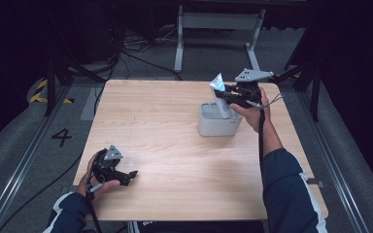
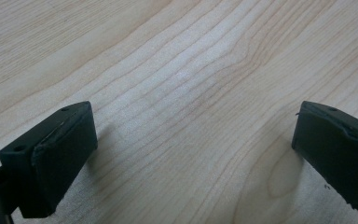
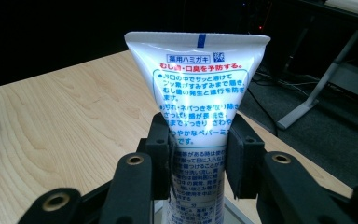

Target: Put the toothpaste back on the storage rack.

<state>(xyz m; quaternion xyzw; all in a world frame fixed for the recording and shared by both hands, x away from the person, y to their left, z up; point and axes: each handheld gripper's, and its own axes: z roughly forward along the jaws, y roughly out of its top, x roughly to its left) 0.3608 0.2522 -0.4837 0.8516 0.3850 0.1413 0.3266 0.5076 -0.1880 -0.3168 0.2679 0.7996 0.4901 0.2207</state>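
Tube (image 3: 196,112) is gripped by the right gripper (image 3: 198,156) above the grey holder (image 1: 218,127).
It is best kept upright and lowered straight; the left gripper (image 2: 193,154) is held wide apart over the bare table (image 1: 175,165).

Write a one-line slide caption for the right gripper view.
Right gripper clamps an upright toothpaste tube above the wooden table.

White tube (image 3: 200,116), centre of right gripper view: Japanese print, box reads 薬用ハミガキ, red line under it. Floor (image 1: 14,160), left in high view: "4".
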